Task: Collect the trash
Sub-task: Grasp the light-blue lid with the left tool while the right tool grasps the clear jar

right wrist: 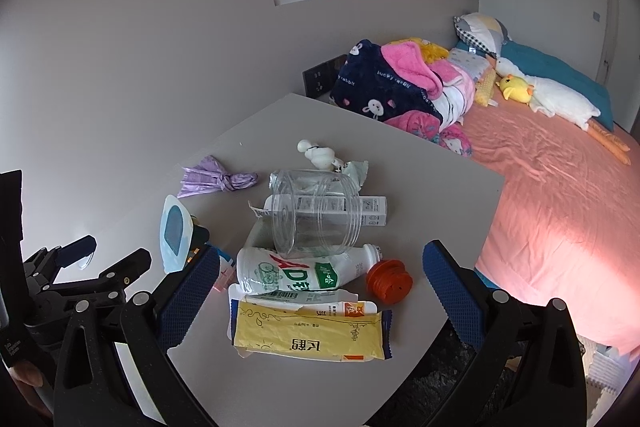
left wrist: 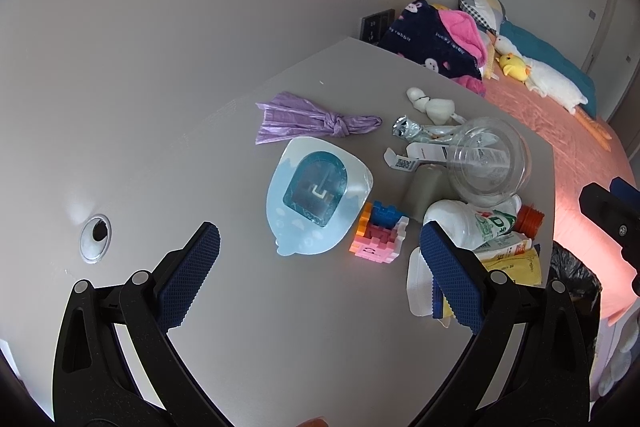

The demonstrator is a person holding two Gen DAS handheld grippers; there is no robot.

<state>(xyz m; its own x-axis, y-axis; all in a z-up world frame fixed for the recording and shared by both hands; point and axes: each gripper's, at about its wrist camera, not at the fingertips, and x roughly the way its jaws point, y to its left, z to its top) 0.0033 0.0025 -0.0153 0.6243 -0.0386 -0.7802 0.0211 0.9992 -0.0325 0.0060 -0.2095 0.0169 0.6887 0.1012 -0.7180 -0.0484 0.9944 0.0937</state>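
Trash is scattered over a grey table (left wrist: 248, 327). A yellow wrapper (right wrist: 308, 335) lies nearest my right gripper (right wrist: 320, 291), which hovers open above it with nothing between its fingers. Behind the wrapper lie a white drink bottle (right wrist: 296, 271), its orange cap (right wrist: 390, 281), a clear plastic jar (right wrist: 316, 211) on its side and a white carton (right wrist: 368, 211). A knotted purple bag (left wrist: 308, 121) lies further back. My left gripper (left wrist: 320, 259) is open too, over a light blue blister pack (left wrist: 316, 195) and a pink and blue block toy (left wrist: 378, 233).
A small white figure (left wrist: 430, 103) and a silver foil wrapper (left wrist: 416, 129) lie at the table's far side. A black-lined bin (left wrist: 576, 279) stands beside the table's right edge. Beyond is a bed with a pink sheet (right wrist: 560, 187), blankets and plush toys. A cable grommet (left wrist: 95, 237) is set in the table.
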